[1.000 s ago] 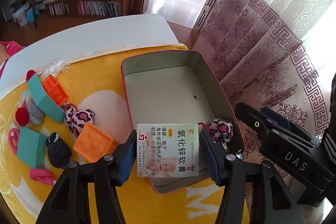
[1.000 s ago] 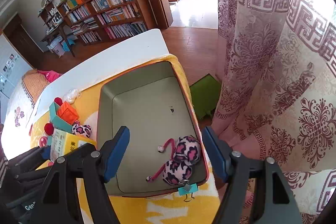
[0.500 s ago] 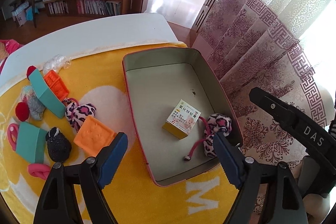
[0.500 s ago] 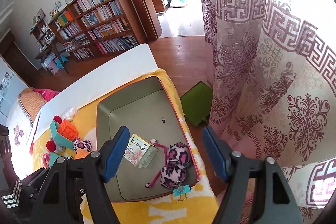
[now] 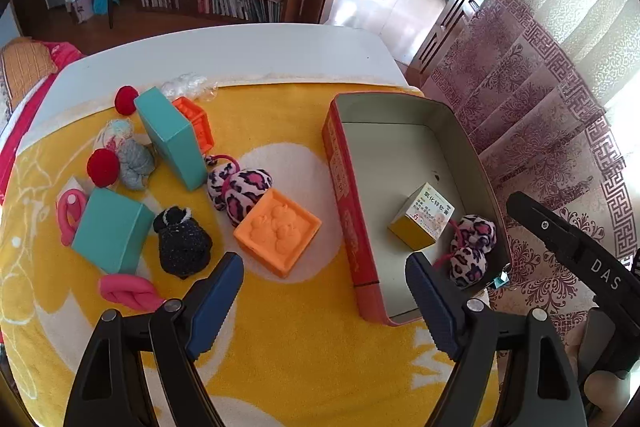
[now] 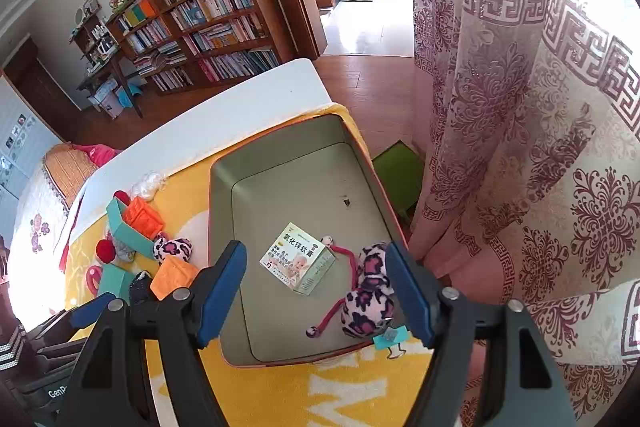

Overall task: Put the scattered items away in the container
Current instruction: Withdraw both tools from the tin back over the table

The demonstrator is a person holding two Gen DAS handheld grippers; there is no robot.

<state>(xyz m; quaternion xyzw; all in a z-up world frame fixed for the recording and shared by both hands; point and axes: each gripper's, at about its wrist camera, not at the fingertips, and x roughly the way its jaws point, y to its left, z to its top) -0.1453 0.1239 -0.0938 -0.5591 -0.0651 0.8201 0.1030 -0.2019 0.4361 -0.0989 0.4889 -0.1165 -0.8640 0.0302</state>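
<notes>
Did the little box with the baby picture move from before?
Yes. The little box left the left gripper's jaws and now lies on the tin's floor, beside the leopard pom-poms.

A white surface (image 5: 224,47) carries a yellow cloth (image 5: 304,355) with white patterns, which covers its near part and leaves a bare white strip at the far edge. On the cloth stands an open red tin (image 5: 352,227) at the right end. To its left lie two orange blocks (image 5: 278,237), two teal boxes (image 5: 110,231), leopard-print pompoms (image 5: 240,189), a dark knitted piece (image 5: 182,247), a grey one (image 5: 136,163), two red balls (image 5: 103,167), pink twisted bands (image 5: 126,291) and a crumpled clear wrapper (image 5: 188,85) at the cloth's far edge.
</notes>
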